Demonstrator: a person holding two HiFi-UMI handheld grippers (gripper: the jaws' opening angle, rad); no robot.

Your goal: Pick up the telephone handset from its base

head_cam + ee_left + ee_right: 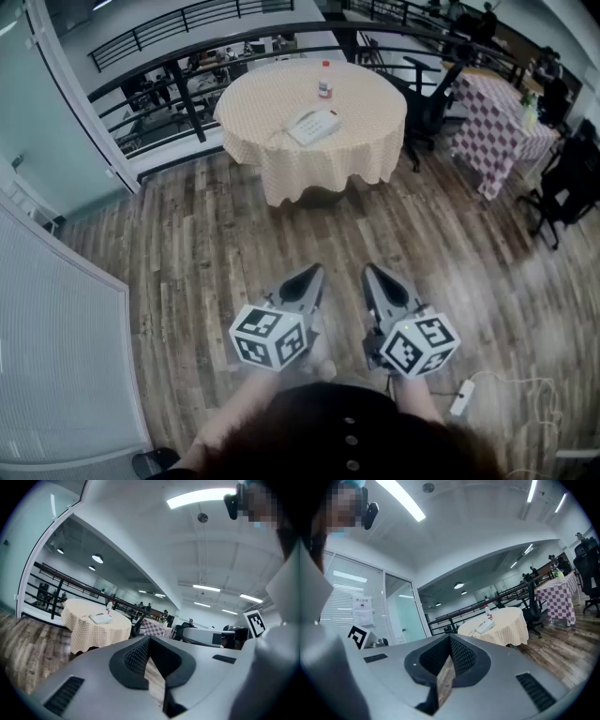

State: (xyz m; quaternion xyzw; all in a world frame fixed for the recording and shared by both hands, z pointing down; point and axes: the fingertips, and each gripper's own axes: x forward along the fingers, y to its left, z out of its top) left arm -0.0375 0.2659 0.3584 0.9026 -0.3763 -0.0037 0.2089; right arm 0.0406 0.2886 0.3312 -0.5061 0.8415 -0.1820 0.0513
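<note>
The white telephone (314,125) lies with its handset on the base, on a round table (281,159) under a checked cloth, far ahead of me across the wooden floor. A small bottle (325,82) stands just behind it. My left gripper (314,271) and right gripper (370,270) are held side by side close to my body, both shut and holding nothing, well short of the table. The left gripper view has the telephone (100,618) small at left beyond the shut left gripper (149,640). In the right gripper view the telephone (485,626) lies right of the shut right gripper (450,637).
A black railing (187,70) runs behind the round table. Dark office chairs (431,98) and a purple-checked table (492,127) stand to its right. A glass partition (56,356) lines my left. A white power strip (462,397) with cable lies on the floor at right.
</note>
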